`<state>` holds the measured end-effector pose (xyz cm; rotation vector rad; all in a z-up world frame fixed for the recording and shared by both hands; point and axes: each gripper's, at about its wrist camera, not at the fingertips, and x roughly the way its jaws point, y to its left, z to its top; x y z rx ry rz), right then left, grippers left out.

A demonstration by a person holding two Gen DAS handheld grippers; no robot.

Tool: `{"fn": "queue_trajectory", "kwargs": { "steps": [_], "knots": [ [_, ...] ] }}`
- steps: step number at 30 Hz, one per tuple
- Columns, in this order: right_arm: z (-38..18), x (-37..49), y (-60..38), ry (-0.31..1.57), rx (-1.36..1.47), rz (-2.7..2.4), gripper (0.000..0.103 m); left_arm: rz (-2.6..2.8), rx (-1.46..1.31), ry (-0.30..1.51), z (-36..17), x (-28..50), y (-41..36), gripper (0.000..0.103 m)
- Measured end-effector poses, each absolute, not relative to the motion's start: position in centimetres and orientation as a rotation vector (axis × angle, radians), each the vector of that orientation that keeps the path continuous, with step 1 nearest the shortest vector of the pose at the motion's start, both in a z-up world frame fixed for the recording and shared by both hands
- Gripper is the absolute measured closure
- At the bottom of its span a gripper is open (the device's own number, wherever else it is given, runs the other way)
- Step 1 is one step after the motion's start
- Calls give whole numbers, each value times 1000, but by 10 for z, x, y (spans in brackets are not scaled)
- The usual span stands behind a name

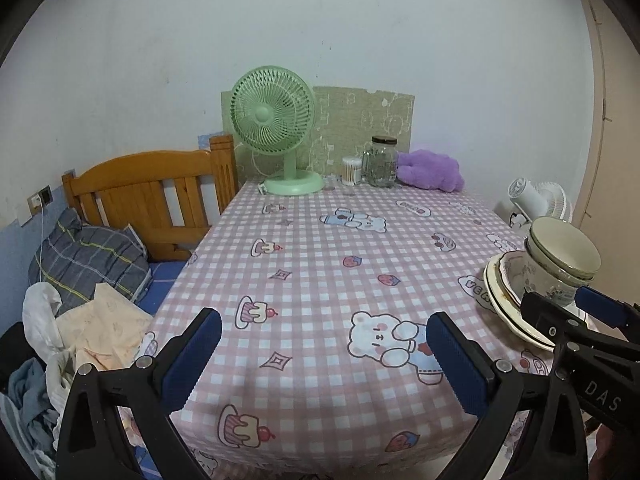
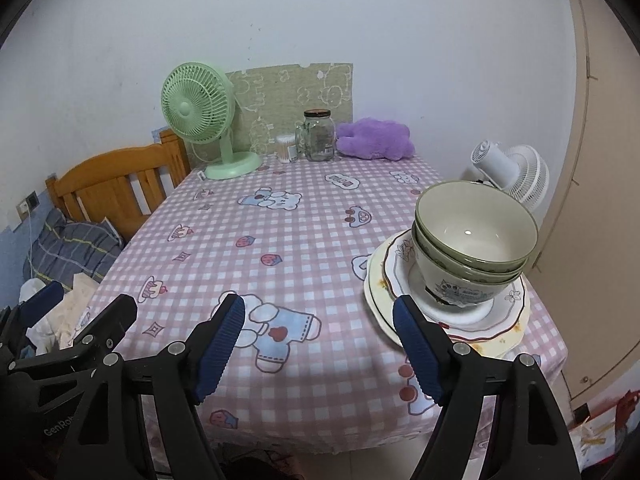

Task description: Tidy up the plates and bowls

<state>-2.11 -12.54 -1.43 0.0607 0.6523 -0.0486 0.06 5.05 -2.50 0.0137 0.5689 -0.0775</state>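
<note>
Right wrist view: both hand-held grippers (image 2: 318, 350) (image 1: 324, 364) gape empty; bowls (image 2: 474, 236) apparently nested on plates (image 2: 512, 320).

From your side of the table (image 2: 304, 240), the stacked bowls (image 2: 476, 236) sit on the plates (image 2: 512, 312) at its right edge; fan (image 2: 198, 110), jar (image 2: 319, 136) and plush toy (image 2: 374, 138) line its far edge.

Two bowls (image 2: 476, 236), three plates (image 2: 460, 308), two fans (image 2: 198, 120), one jar (image 2: 319, 135).
</note>
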Motion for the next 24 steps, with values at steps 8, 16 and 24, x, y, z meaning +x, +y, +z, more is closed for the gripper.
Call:
{"fn": "queue_trajectory", "kwargs": {
  "steps": [8,16,24],
  "knots": [
    [-14,-24,-120,650,57,-41,24,-80,-1,569,-25,0,56,0],
    [-14,-23,-118,650,53,-39,24,-71,0,569,-23,0,55,0],
    [-14,-23,-119,657,55,-44,24,-81,-8,584,-25,0,55,0]
  ]
}}
